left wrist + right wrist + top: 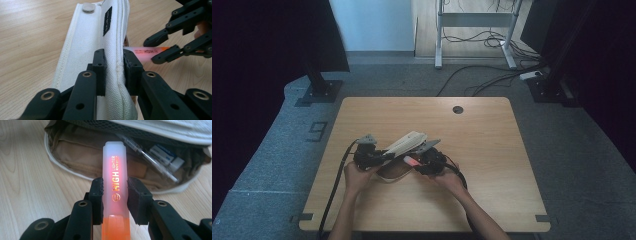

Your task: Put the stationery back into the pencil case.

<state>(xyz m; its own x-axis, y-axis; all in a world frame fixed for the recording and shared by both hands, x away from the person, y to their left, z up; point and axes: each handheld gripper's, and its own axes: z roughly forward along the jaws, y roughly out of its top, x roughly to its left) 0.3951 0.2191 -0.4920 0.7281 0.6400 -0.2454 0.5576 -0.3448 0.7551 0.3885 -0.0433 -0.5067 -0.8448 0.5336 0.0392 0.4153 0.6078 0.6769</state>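
An open pencil case (392, 173) lies near the middle of the wooden table (492, 165). My left gripper (387, 155) is shut on the edge of its white fabric lid (85, 50) and holds the lid raised. In the left gripper view the jaws (114, 65) pinch the lid's seam. My right gripper (416, 163) is shut on a pink-orange highlighter (113, 182), cap end toward the case mouth (82, 157). The highlighter (147, 52) and the right gripper (162, 50) sit just right of the lid. A pen (150, 157) and an eraser (176, 163) lie inside the case.
A round cable hole (457, 109) sits near the table's far edge. On the floor behind stand a white desk frame (439, 35), loose cables (492, 75) and two black stand bases (319, 92) (549, 90). Bare wood surrounds the case.
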